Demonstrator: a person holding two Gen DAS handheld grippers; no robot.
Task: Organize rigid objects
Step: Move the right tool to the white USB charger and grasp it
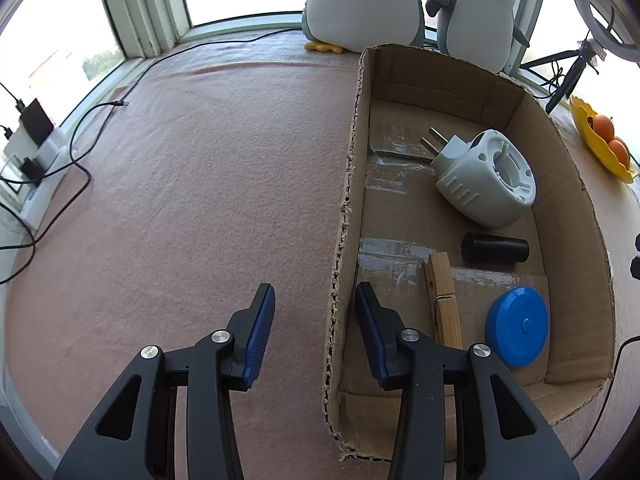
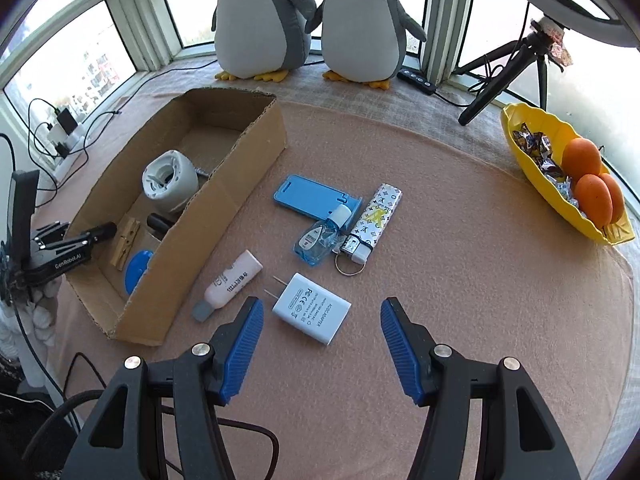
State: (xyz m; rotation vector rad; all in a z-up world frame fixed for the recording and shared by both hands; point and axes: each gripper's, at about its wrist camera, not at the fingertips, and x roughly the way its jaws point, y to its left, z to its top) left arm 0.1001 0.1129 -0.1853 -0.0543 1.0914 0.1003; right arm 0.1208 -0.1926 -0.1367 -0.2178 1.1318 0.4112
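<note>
The right claw (image 2: 322, 340) hangs spread just near of the white flat plastic power adapter (image 2: 311, 314) on the pink felt tabletop (image 2: 460, 280). Straddle its long sides squarely, clear of the prongs, then carry it left into the open brown cardboard box (image 2: 224, 216). The left claw (image 1: 315, 332), also spread, straddles the box's left wall.

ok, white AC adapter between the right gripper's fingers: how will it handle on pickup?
The white AC adapter looks like a rigid, flat block, so it should neither flex nor roll. Its smooth shell may slip slightly. The prongs face the cardboard box; gripping the long sides probably avoids them.
</note>
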